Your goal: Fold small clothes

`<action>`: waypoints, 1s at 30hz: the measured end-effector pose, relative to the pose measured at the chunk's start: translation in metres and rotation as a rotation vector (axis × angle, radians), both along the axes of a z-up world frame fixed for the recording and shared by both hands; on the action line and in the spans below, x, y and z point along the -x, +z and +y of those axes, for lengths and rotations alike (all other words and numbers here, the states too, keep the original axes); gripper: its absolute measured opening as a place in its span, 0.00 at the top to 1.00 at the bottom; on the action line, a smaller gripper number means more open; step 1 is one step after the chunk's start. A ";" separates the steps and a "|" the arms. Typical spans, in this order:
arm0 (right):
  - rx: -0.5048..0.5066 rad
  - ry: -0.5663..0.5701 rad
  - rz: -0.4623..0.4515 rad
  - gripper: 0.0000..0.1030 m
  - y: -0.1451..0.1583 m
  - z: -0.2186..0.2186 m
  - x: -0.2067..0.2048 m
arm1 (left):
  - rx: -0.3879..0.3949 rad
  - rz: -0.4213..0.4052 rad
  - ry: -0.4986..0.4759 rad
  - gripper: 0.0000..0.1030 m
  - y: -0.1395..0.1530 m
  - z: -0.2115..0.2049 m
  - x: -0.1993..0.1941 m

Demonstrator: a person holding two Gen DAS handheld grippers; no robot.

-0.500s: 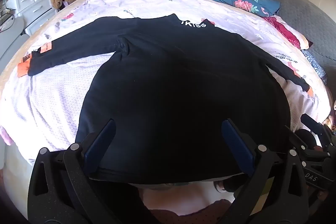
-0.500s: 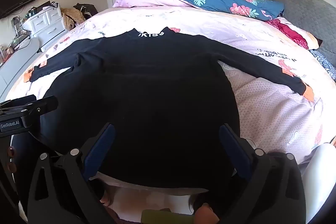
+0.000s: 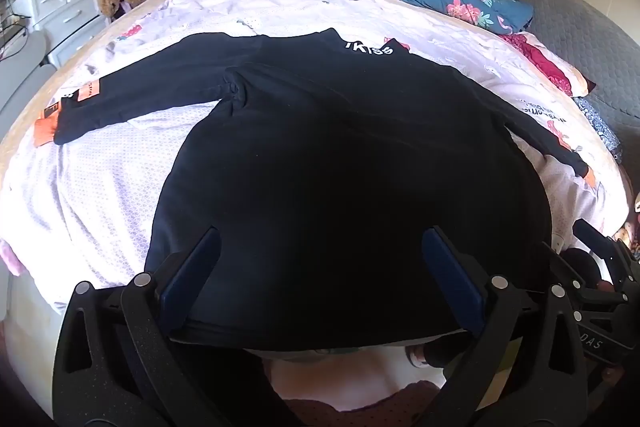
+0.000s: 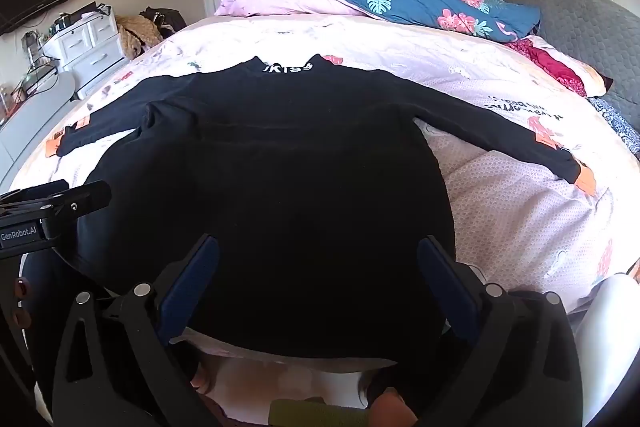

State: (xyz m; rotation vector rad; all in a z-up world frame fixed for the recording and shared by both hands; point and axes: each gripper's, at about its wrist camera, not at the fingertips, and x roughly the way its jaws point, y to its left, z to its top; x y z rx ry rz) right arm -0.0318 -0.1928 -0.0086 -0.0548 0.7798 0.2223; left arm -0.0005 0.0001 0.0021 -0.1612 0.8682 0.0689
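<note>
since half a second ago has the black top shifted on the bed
No. In the right wrist view the black top has its collar and cuffs at the same spots on the printed bedsheet as before.

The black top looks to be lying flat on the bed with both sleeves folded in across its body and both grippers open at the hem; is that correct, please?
Not quite: the sleeves are not folded in. In the right wrist view the black top has both sleeves spread straight out over the bed. The rest holds: it lies flat, with the left gripper and right gripper open at the hem.
</note>
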 end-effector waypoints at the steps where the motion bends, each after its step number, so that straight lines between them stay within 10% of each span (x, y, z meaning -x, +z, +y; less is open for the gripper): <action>1: 0.002 0.000 -0.001 0.04 0.004 0.003 -0.002 | 0.000 0.000 0.001 0.08 0.000 0.000 0.000; 30: 0.014 -0.004 -0.010 0.04 0.007 0.004 0.002 | 0.007 -0.006 0.002 0.08 0.001 0.002 0.000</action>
